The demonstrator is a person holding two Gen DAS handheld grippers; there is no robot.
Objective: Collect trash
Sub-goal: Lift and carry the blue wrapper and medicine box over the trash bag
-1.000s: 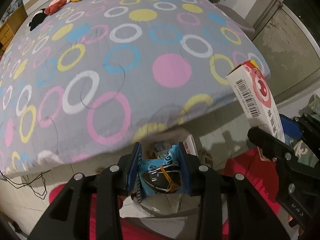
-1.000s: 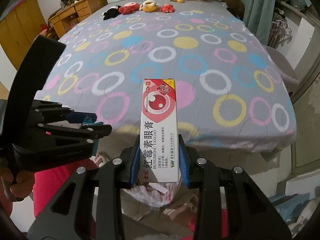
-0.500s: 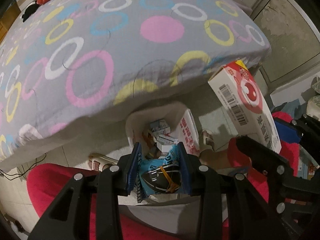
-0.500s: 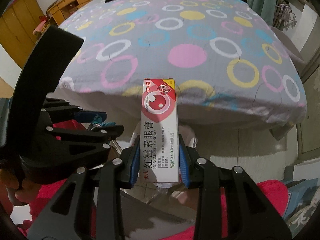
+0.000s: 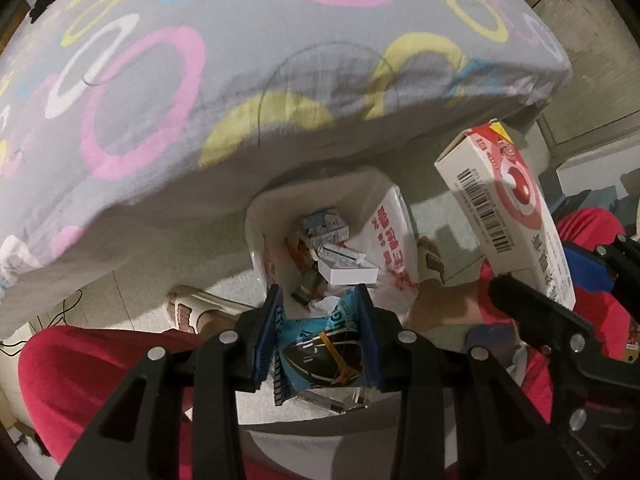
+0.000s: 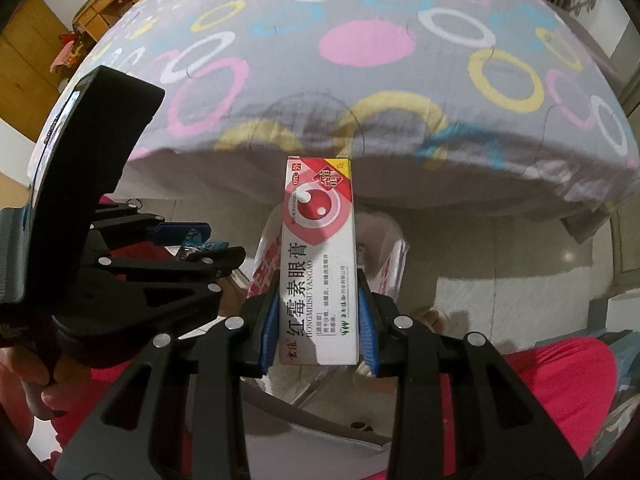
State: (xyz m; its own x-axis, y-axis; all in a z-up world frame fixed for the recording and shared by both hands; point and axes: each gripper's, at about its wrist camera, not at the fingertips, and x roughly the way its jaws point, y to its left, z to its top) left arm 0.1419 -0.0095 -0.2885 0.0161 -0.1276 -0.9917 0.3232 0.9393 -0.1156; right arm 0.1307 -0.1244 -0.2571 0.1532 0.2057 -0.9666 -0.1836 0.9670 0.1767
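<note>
1. A bed (image 5: 280,60) with a grey sheet printed in pink, yellow, white and blue rings and discs fills the far half of both wrist views; its near edge overhangs the floor.
2. A person in red clothing (image 5: 100,376) sits at the near side, red fabric showing on both the left and right of each view.
3. On the floor just beside the bed's near edge stands a trash bin (image 5: 256,224) lined with a white plastic bag (image 5: 394,240) printed in red characters; it holds small cartons and crumpled paper.
4. A foot in a pale slipper (image 5: 192,308) rests on the floor left of the bin.
5. The right gripper (image 6: 319,320) is clenched on an eye ointment box (image 6: 318,264), white with red print and a red eye emblem. The blue pads press its two long sides near its lower end, and the box stands out along the fingers, its far end over the bin's mouth and the bed edge.
6. The left gripper (image 5: 319,340) grasps a blue snack wrapper (image 5: 320,354) with a dark oval graphic, pinched between its blue pads directly above the bin's near rim.
7. In the left wrist view the ointment box (image 5: 508,216) sits to the right of the bin, tilted.
</note>
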